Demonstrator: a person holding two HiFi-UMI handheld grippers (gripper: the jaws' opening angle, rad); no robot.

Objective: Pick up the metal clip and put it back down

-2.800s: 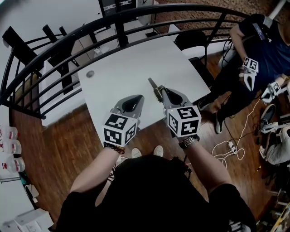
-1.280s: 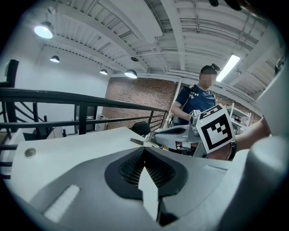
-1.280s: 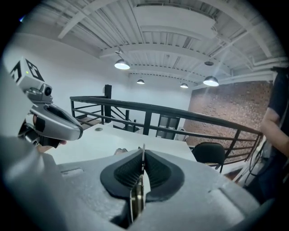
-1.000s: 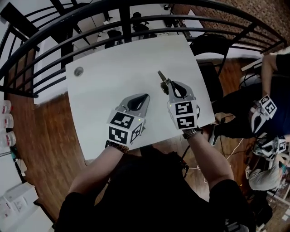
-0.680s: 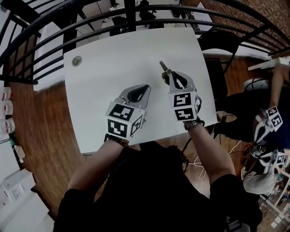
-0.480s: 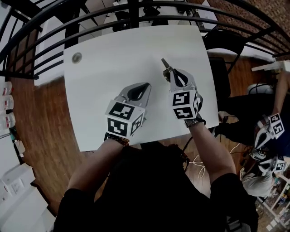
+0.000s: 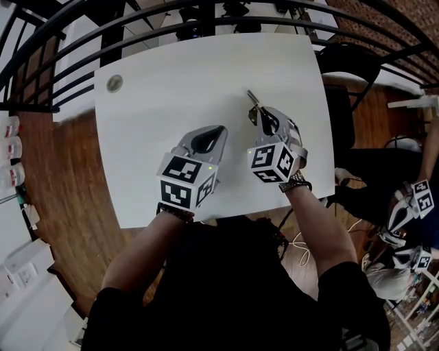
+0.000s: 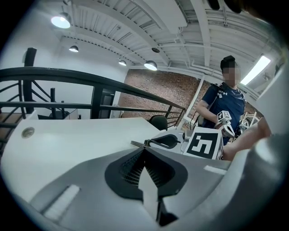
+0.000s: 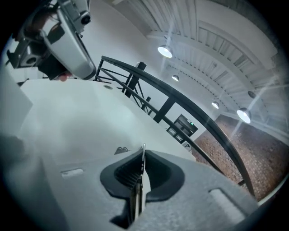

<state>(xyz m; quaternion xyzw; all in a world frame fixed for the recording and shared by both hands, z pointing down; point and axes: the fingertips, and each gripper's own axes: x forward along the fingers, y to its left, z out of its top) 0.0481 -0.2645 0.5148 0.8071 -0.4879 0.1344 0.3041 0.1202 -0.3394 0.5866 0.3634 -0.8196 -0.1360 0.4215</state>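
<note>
The metal clip is pinched edge-on between the jaws of the right gripper. Its free end pokes out past the tips toward the far side of the white table — low over the tabletop, though whether it touches the surface is not clear. Those jaws have just been opening by a hair, yet the pads press on the clip (a thin metal strip between them in the right gripper view). Just beside it, on the person's left, the left gripper hangs over the table with its jaws pressed together and nothing in them. A small round disc sits near the table's far left corner, well apart from both — and a black railing curves behind the table.
</note>
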